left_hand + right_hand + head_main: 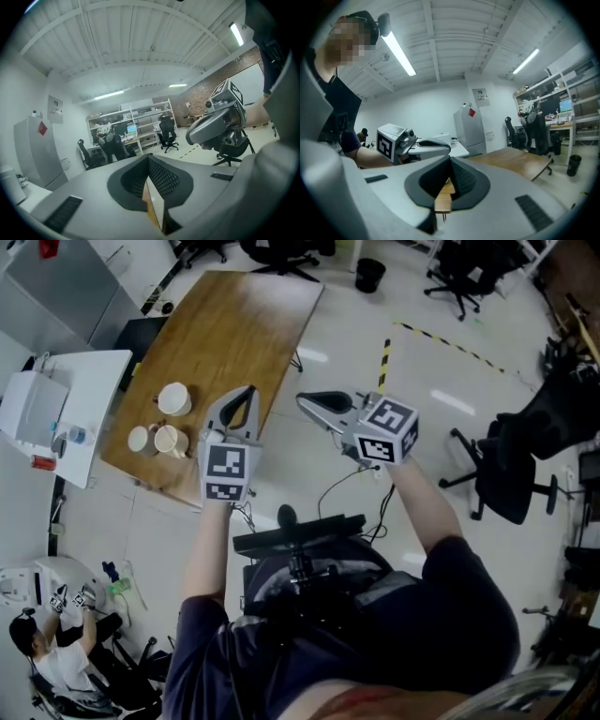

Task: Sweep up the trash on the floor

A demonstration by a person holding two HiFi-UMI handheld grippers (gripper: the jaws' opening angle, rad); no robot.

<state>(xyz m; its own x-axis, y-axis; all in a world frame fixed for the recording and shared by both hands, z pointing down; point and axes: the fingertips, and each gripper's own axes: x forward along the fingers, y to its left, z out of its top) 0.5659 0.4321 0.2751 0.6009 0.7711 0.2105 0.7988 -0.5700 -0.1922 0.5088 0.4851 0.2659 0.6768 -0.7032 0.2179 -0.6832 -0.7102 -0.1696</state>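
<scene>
Both grippers are held up at chest height over the floor, and neither holds anything. My left gripper [247, 396] is shut, its jaws pointing toward the edge of the wooden table [234, 324]; in its own view the left gripper [149, 157] shows closed jaws with nothing between them. My right gripper [306, 401] is shut too, pointing left toward the left one; the right gripper [450, 160] also shows empty, closed jaws. Each gripper appears in the other's view: the right gripper [219, 123] and the left gripper [408, 143]. No trash, broom or dustpan shows in any view.
Three cups [163, 426] stand on the wooden table. A white table [70, 409] is at the left. Black-and-yellow tape [384, 360] marks the floor; a black bin [369, 275] stands beyond. Office chairs [511, 460] are at the right. A seated person [52, 657] is at lower left.
</scene>
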